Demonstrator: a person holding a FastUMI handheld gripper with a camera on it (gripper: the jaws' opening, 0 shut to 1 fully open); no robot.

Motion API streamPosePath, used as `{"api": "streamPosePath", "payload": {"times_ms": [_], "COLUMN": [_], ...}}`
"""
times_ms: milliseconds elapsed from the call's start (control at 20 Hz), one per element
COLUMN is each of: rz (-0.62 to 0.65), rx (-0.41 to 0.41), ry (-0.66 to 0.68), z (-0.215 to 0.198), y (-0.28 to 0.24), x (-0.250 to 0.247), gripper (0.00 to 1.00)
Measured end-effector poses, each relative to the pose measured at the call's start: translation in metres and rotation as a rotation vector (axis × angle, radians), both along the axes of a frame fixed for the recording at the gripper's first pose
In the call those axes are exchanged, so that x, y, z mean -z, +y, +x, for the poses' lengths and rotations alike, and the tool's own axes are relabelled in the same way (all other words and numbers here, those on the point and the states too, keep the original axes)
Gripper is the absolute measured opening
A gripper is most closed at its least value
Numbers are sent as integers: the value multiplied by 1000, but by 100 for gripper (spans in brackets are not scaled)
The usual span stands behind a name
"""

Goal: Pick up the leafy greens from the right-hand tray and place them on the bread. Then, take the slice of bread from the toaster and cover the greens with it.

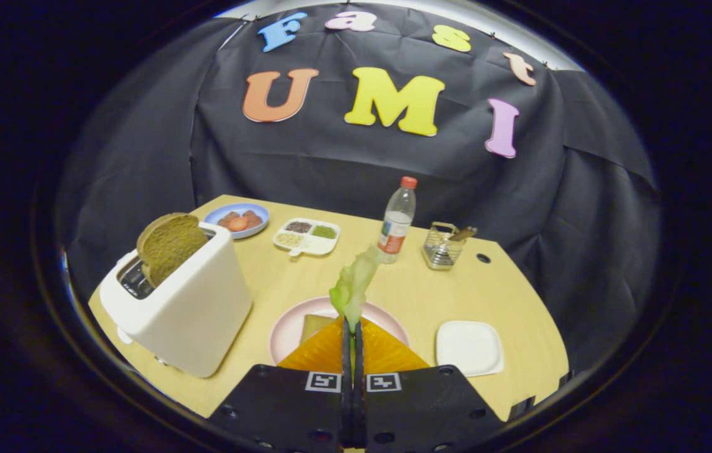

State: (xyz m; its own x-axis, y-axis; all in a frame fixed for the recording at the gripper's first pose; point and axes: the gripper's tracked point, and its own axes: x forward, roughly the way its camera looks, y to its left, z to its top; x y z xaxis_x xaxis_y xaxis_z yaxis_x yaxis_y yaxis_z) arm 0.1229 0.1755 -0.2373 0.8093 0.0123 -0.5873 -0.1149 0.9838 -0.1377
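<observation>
Midway through the job, the greens [353, 286] stand up from the tips of the gripper [352, 333], whose two fingers are pressed together and pinching the leaf's lower end. The leaf hangs in the air just over the pink plate [286, 333], where a bread slice [313, 326] lies partly hidden behind the fingers. To judge by this, the pick is done and the laying down is not: the greens have yet to touch the bread. The white tray [469, 347] to the right of the plate looks bare. The second slice [168, 244] leans out of the slot of the white toaster [186, 308] to the left, untouched, so the covering step is wholly ahead. Beyond the plate, on the pale wooden table [431, 296], stand a bottle [397, 221] and a small glass jar [442, 248]; farther back sit a divided dish [306, 238] of grains and a blue plate [239, 220] of food. Black cloth closes the booth behind the table.
</observation>
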Motion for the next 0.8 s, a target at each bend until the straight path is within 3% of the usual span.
{"api": "streamPosePath", "payload": {"times_ms": [200, 450, 800], "rz": [63, 69, 69], "rx": [-49, 21, 51], "ry": [27, 134, 171], "z": [5, 22, 30], "y": [30, -1, -31], "x": [21, 76, 94], "gripper": [0, 0, 0]}}
